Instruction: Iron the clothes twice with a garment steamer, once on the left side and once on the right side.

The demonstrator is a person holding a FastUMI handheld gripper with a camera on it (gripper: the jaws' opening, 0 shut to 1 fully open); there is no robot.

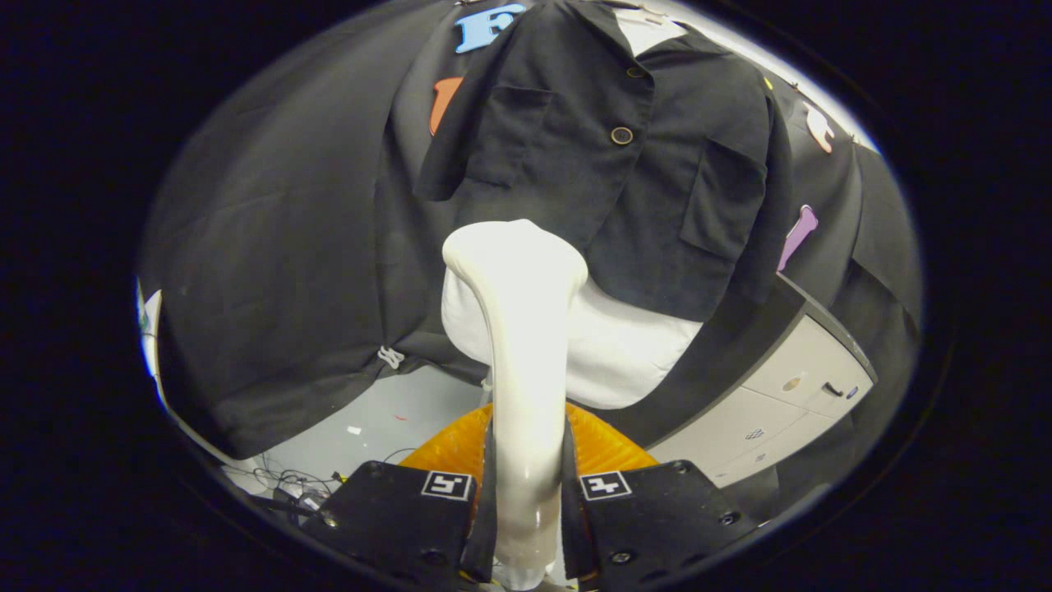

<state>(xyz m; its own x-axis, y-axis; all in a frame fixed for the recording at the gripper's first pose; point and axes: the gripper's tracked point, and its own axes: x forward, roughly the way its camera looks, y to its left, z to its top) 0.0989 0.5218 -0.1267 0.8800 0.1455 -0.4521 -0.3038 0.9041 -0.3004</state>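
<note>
Booth wall behind; dark shirt (608, 164) hangs at 12 o'clock. Jaws clamp steamer (522, 345), head near hem. Judged: pass starting; next, stroke along one side.

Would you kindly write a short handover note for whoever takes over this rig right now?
Tool: shut on the garment steamer, both fingers pressing its white handle.
Steamer head sits just ahead of the fingers, at the lower hem of the dark shirt, close to its middle; whether it touches the cloth cannot be told.
The shirt hangs buttoned on a white mannequin torso, in front of the booth's black cloth wall.
Done: steamer picked up and brought to the shirt.
Left: how many passes are done cannot be told; check left and right sides.
</note>
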